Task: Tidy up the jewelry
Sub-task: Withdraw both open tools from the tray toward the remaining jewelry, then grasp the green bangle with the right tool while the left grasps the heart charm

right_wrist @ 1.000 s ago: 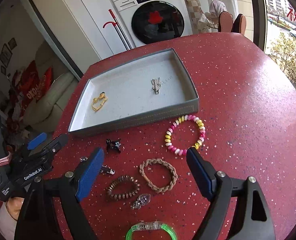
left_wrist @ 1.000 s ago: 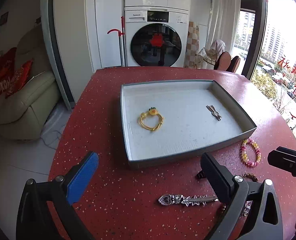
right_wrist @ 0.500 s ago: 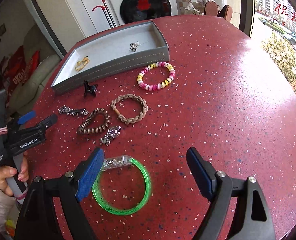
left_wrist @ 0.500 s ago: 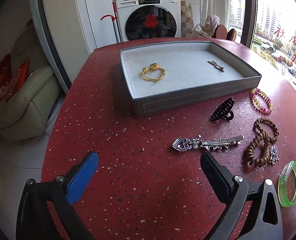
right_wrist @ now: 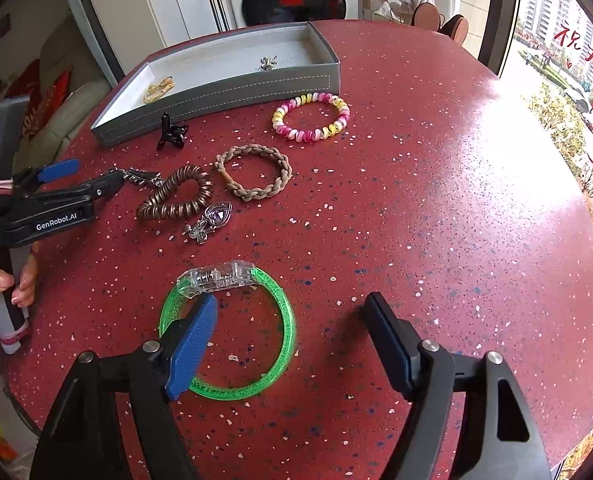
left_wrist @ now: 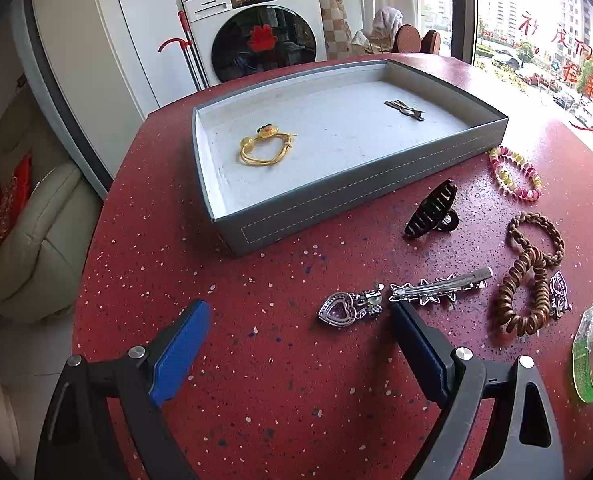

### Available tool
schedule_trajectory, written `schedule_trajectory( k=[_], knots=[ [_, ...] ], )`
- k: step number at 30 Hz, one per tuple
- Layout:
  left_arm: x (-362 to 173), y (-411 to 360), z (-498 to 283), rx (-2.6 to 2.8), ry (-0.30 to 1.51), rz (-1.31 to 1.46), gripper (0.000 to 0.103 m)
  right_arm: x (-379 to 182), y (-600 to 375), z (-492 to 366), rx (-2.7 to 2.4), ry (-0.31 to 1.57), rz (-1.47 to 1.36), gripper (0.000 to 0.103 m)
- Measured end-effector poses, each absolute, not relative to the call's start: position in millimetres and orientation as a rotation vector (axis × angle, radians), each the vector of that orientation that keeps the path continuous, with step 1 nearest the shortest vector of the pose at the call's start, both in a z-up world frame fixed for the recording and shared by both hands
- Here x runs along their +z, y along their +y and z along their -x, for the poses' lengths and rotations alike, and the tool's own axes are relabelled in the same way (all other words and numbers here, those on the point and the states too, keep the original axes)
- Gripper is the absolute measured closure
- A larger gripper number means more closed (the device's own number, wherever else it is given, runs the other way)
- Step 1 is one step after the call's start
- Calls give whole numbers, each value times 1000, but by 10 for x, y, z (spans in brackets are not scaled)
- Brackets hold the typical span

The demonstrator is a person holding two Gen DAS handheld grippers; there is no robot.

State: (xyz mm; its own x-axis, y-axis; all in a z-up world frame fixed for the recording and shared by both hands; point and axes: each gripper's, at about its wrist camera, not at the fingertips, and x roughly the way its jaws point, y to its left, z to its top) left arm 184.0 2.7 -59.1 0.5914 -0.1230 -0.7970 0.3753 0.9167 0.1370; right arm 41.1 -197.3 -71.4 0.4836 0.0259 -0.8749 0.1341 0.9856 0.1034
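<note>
Left wrist view: the left claw hangs spread and empty over the speckled red tabletop; a silver heart-ended hair clip lies just beyond — lower right.

Right wrist view: the right claw is closing, its blue pad over the translucent green plastic bangle, not yet pinched, at lower centre.

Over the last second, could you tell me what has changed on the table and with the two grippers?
Both grippers came down toward the loose jewelry. The right gripper now straddles one side of the green bangle, jaws closing, pads not yet pressing. The left gripper hangs open just short of the silver heart hair clip, holding nothing. The jewelry on the red table and the two pieces in the grey tray lie as before.
</note>
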Motion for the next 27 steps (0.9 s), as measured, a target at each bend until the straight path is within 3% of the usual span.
schedule_trajectory(
  k=[4, 9, 13, 16, 18, 19, 21, 27],
  knots=[
    [-571, -34, -1872, -324, 899, -306, 8, -711, -1897, -401, -70, 1066, -115, 37],
    [-560, -97, -1808, -368, 890, -320, 28, -697, -1829, -410, -74, 1072, -69, 49],
    [-549, -131, -1779, -419, 908, -300, 51, -687, -1804, -424, -72, 1074, -58, 58],
    [-545, -155, -1751, -419, 908, -303, 55, -681, -1800, -429, -73, 1073, -59, 68],
    [-547, -138, -1724, -418, 909, -294, 55, -674, -1802, -426, -72, 1071, -65, 86],
    [-542, -127, -1715, -417, 909, -286, 56, -673, -1812, -429, -74, 1070, -72, 89],
    [-527, -87, -1698, -416, 910, -261, 69, -675, -1837, -422, -69, 1066, -95, 92],
    [-553, 23, -1664, -399, 929, -196, 68, -669, -1919, -381, -54, 1057, -153, 95]
  ],
)
